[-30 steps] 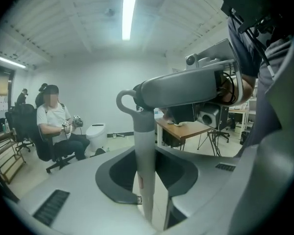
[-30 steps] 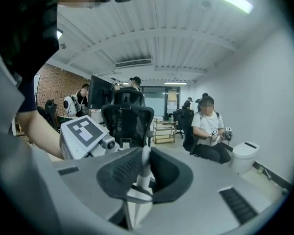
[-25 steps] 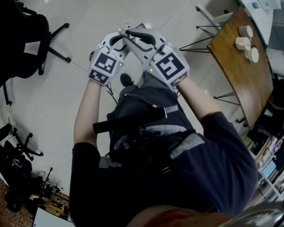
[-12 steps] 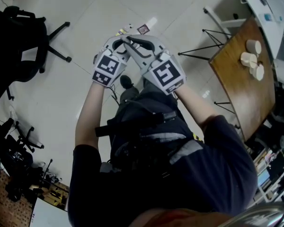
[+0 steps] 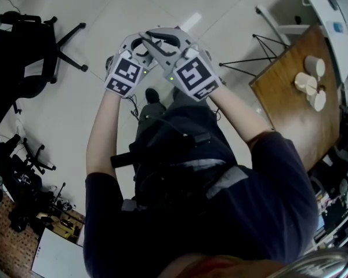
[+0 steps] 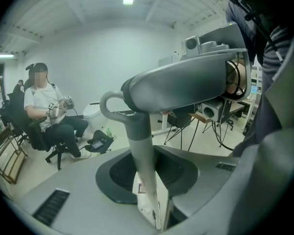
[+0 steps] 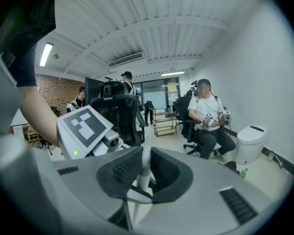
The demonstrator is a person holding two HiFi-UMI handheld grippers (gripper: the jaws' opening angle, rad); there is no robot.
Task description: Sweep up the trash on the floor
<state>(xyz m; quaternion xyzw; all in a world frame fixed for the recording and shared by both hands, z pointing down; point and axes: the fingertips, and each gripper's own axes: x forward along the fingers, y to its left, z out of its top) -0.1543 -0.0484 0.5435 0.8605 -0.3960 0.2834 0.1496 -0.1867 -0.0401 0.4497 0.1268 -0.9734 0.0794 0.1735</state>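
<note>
The left gripper (image 6: 148,182) is clenched on a grey handle (image 6: 137,136), which stands upright between its pads and ends in a small loop above them. A white label (image 6: 146,199) sits on the handle low between the jaws. The right gripper (image 7: 143,176) is likewise clamped on a thin pale rod (image 7: 145,166), which runs up through the gap between its pads. Its body crosses just above and beyond the left jaws. The left gripper's marker cube (image 7: 83,126) lies just left of the right jaws. From the head view, both grippers are held close together in front of the person, with the jaws crossing over the tiled floor (image 5: 75,114). The trash cannot be made out in any view. Beyond the right jaws stands a black office chair (image 7: 120,114). Further right, a seated person (image 7: 208,121) and a white bin (image 7: 250,141) are well apart from the jaws.
</note>
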